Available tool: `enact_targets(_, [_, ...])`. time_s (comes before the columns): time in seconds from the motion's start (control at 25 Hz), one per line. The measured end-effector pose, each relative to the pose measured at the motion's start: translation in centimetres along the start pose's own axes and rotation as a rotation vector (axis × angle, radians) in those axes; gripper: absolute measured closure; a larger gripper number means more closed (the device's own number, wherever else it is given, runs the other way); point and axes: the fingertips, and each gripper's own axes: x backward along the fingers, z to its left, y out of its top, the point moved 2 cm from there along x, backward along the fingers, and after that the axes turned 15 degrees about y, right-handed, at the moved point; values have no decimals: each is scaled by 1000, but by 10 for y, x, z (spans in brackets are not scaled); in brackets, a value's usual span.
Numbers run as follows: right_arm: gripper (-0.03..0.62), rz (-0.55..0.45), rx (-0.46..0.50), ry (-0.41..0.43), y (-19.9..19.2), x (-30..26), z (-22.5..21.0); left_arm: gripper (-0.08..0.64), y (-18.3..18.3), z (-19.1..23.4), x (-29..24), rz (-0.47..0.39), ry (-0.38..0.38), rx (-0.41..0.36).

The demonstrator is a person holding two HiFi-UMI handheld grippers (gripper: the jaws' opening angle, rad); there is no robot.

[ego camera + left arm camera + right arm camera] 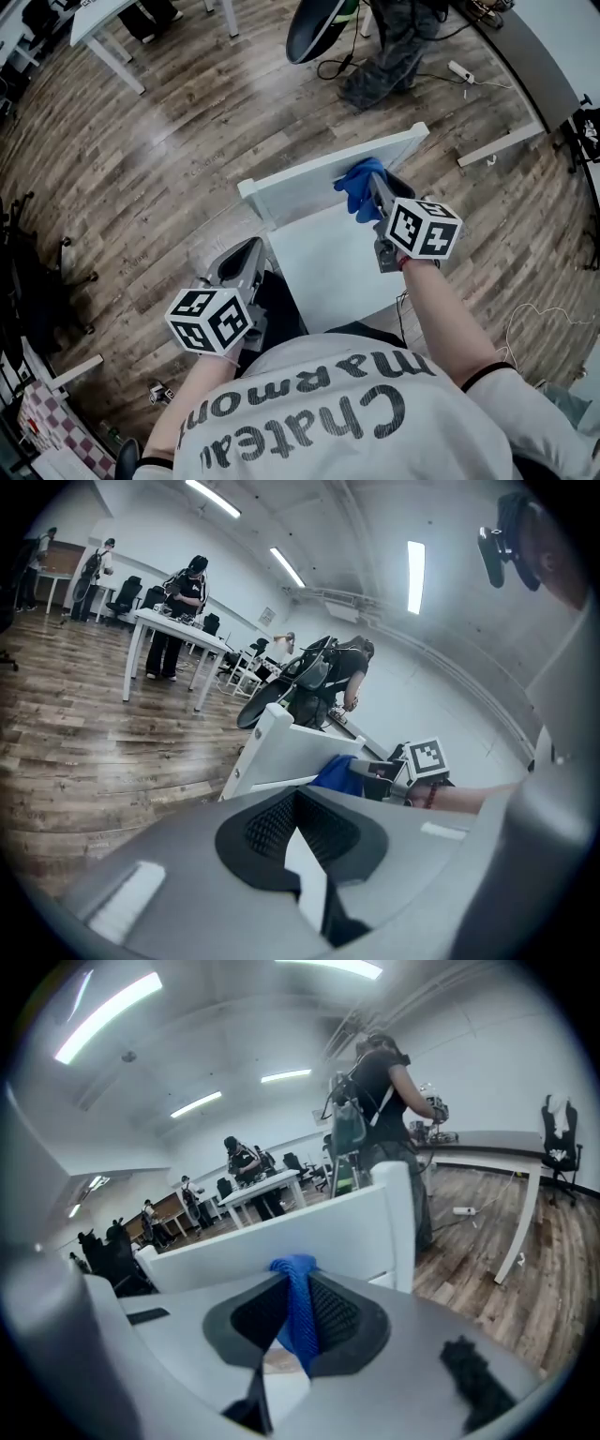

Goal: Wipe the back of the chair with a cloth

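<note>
At white chair back (305, 180), bunched blue cloth (360, 186).

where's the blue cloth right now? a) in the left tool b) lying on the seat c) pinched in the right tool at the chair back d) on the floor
c: the blue cloth sits between the jaws of the right tool, held against the top of the white chair back.

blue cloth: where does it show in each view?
Head view: cloth right of centre, at the top edge of the chair back.
Left gripper view: cloth at centre, before the chair back.
Right gripper view: cloth at centre, pinched in the right gripper.
Shared landmark: the white chair back.
</note>
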Motion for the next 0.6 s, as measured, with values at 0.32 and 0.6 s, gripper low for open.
enact_targets(0.32, [523,190,14,233,-52,-58,104,554,-18,1,0,25,-23,37])
enact_targets(0.6, [523,270,101,389,-54,-84,170,554,-17,21,8,20,2,60])
